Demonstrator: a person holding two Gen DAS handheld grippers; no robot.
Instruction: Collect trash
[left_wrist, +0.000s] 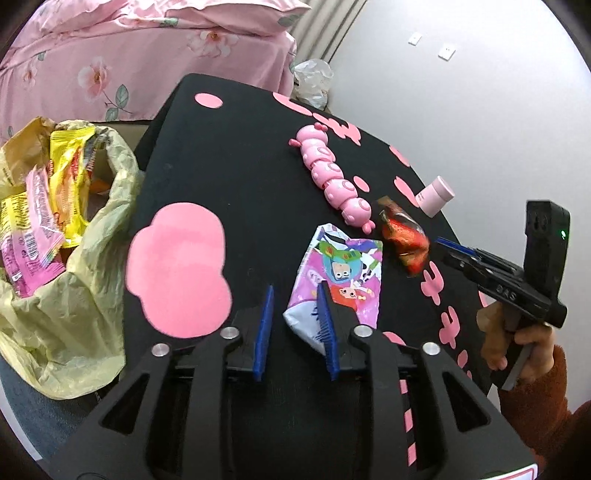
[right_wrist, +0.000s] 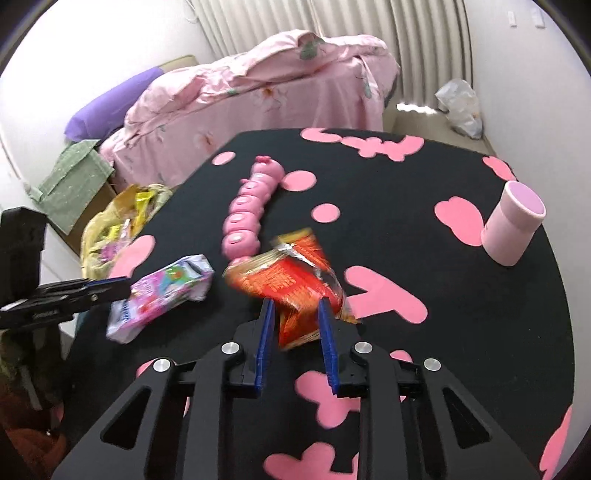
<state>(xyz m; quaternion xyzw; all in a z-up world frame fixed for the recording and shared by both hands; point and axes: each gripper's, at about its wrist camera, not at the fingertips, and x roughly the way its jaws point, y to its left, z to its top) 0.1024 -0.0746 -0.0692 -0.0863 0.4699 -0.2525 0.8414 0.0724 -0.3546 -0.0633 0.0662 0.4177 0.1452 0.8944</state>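
Observation:
A pink cartoon-printed pack (left_wrist: 340, 280) lies on the black table (left_wrist: 221, 155). My left gripper (left_wrist: 296, 291) stands open over its near corner, its right finger lying across the pack; the right wrist view shows that gripper's tip (right_wrist: 122, 286) at the pack (right_wrist: 162, 295). A crumpled red-orange wrapper (right_wrist: 295, 288) sits with its near end between the fingers of my right gripper (right_wrist: 295, 301). Those jaws are partly apart and the wrapper is blurred, so I cannot tell if the pads touch it. Seen from the left, the right gripper (left_wrist: 448, 245) reaches the wrapper (left_wrist: 404, 236) from the right.
A yellowish trash bag (left_wrist: 99, 266) holding several wrappers hangs off the table's left edge. A pink caterpillar toy (left_wrist: 332, 177) lies behind the trash, and a pink cup (right_wrist: 513, 229) stands at the right rim. A pink bed (right_wrist: 258, 92) is beyond. A hand (left_wrist: 517, 343) holds the right gripper.

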